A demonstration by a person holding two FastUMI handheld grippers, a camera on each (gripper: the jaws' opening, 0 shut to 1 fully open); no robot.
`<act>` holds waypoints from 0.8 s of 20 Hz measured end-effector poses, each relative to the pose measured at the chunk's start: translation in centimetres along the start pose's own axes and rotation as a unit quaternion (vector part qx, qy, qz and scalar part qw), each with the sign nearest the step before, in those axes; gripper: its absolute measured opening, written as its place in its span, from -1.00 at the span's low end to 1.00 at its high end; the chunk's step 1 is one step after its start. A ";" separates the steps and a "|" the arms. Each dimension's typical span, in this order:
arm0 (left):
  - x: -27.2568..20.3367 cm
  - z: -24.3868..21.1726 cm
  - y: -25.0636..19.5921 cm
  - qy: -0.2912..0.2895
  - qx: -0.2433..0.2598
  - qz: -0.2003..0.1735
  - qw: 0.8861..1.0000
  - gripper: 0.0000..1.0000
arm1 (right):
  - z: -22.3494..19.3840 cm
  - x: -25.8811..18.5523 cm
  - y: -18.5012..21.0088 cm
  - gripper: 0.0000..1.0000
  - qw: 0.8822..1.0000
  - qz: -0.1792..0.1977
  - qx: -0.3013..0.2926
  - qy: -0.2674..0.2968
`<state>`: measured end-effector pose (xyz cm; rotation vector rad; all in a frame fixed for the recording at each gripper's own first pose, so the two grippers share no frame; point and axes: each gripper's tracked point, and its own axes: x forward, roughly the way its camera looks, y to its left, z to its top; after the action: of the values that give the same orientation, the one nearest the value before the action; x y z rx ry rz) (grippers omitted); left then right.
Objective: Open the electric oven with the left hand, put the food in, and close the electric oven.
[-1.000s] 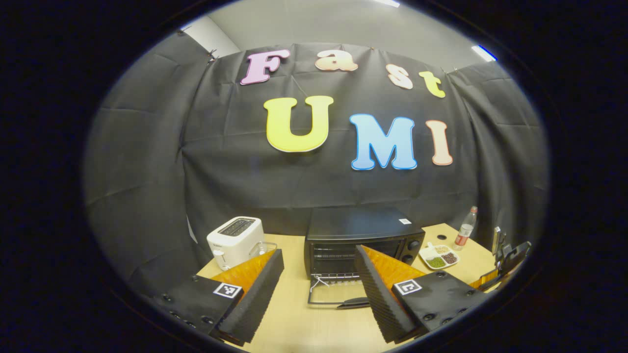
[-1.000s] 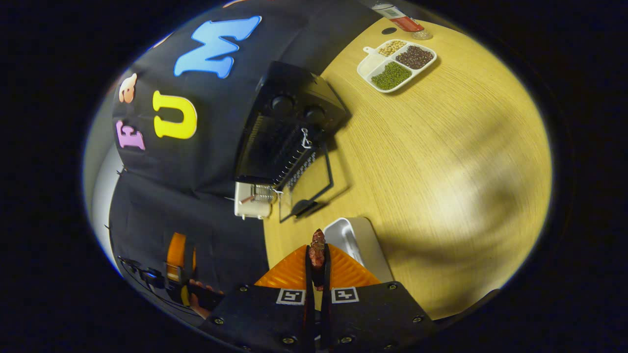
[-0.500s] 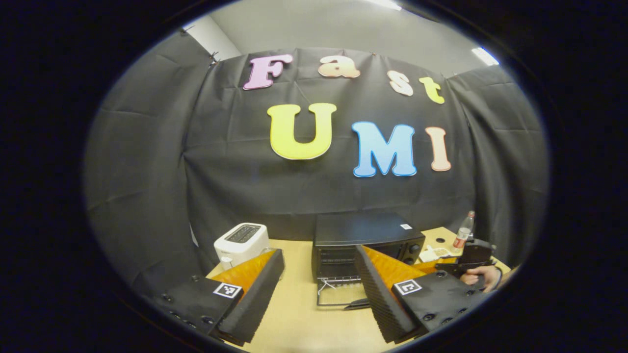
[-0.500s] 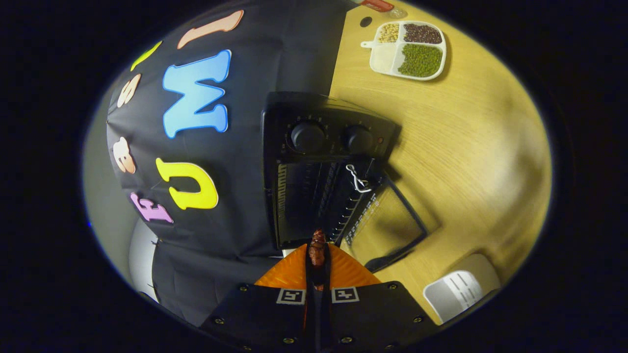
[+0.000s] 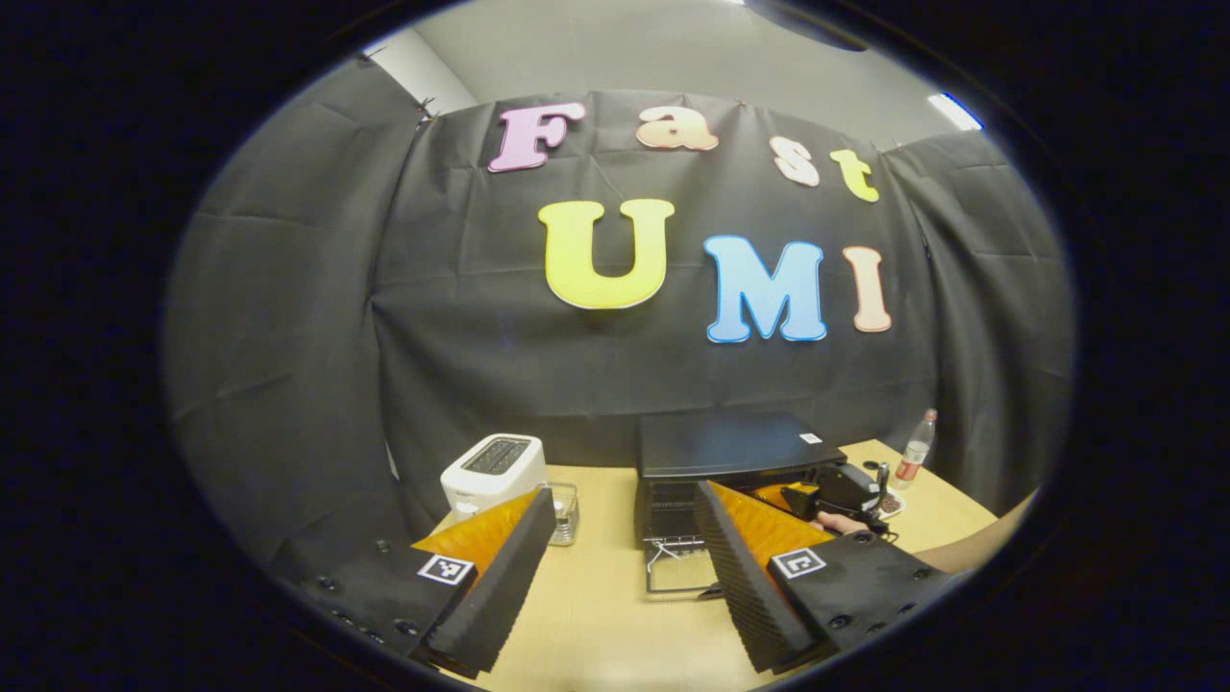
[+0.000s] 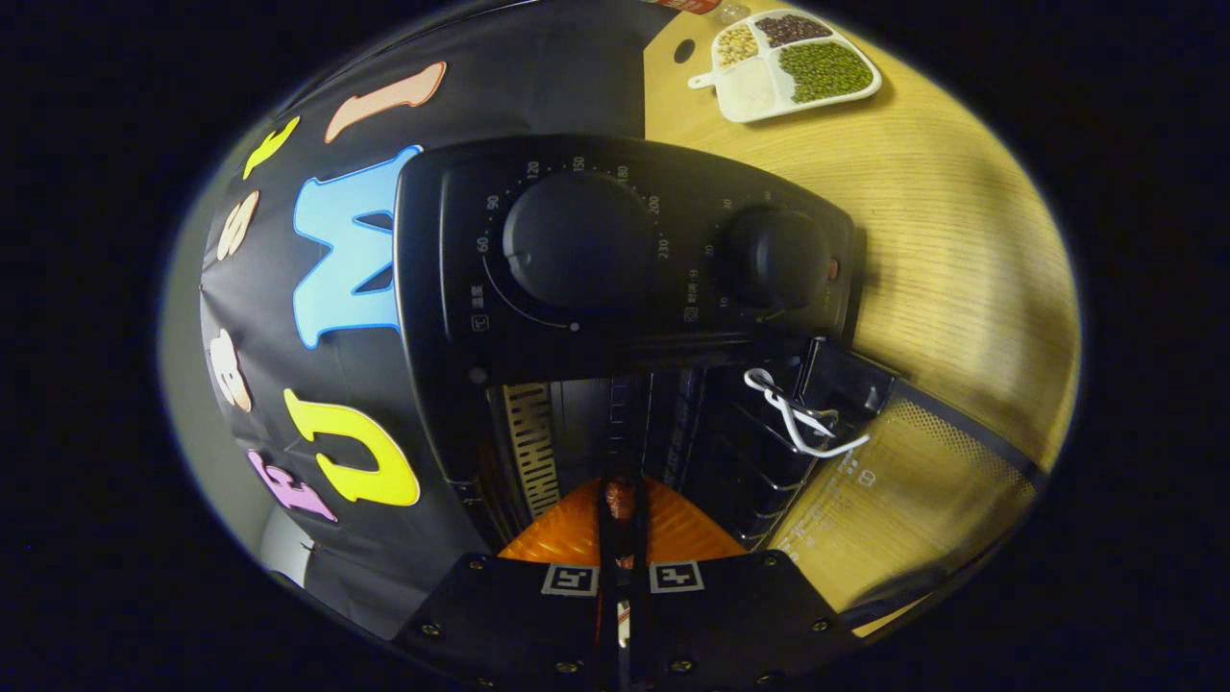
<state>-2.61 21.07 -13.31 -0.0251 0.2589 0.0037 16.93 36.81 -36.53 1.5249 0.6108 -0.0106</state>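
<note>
Right gripper (image 6: 622, 538) clenched on food piece (image 6: 621, 497) at electric oven (image 6: 615, 259) mouth; food to be carried deep over rack before release. Left gripper (image 5: 615, 577) spread, empty.

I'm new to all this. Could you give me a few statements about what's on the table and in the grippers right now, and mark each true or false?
1. The oven door is open. True.
2. The right gripper is empty. False: it is shut on a piece of brown food.
3. The left gripper is open. True.
4. The toaster is black. False: it is white.
5. The divided dish holds green beans. True.
</note>
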 end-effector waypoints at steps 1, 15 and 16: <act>0.2 -0.2 0.0 0.004 -0.003 -0.001 1.000 0.93 | 0.4 0.3 -0.3 -0.89 1.000 -0.008 -0.008 -0.011; 4.6 -1.9 -3.5 0.011 -0.030 -0.039 0.999 0.83 | 2.9 -5.7 -1.6 0.60 0.966 -0.084 -0.243 0.005; 5.0 -2.1 -3.9 0.012 -0.029 -0.042 0.999 0.83 | 3.1 -6.4 -1.7 0.60 0.961 -0.088 -0.260 0.006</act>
<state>1.68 17.16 -16.54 -0.0944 0.2812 -0.0721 11.96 31.50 -35.96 0.9593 0.6944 0.0216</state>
